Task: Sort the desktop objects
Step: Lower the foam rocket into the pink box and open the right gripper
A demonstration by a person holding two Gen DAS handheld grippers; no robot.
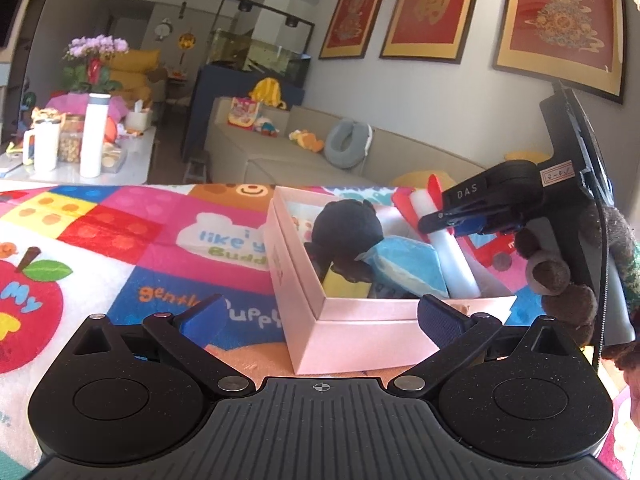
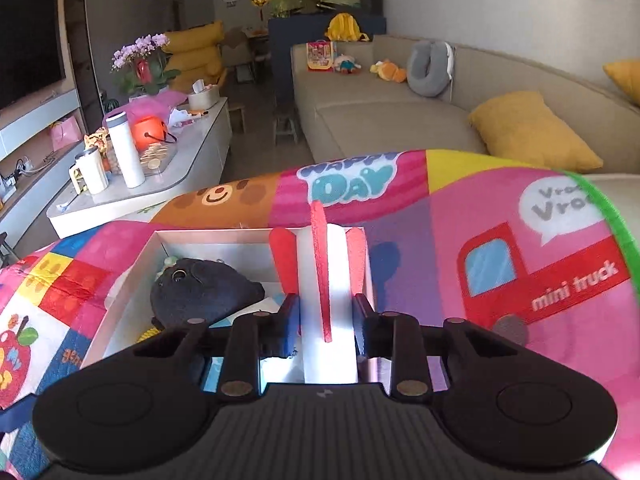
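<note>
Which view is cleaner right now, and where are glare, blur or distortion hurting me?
Left wrist view: sharp near the pink box, daylight even, fisheye bending the framed pictures at the edges. Right wrist view: the white foam rocket between the right gripper pads is glare-washed, the mat at right is smeared and curved, and the box interior is shadowed.

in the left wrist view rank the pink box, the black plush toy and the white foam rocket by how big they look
1. pink box
2. black plush toy
3. white foam rocket, partly hidden by the right gripper, so the last two are close.
</note>
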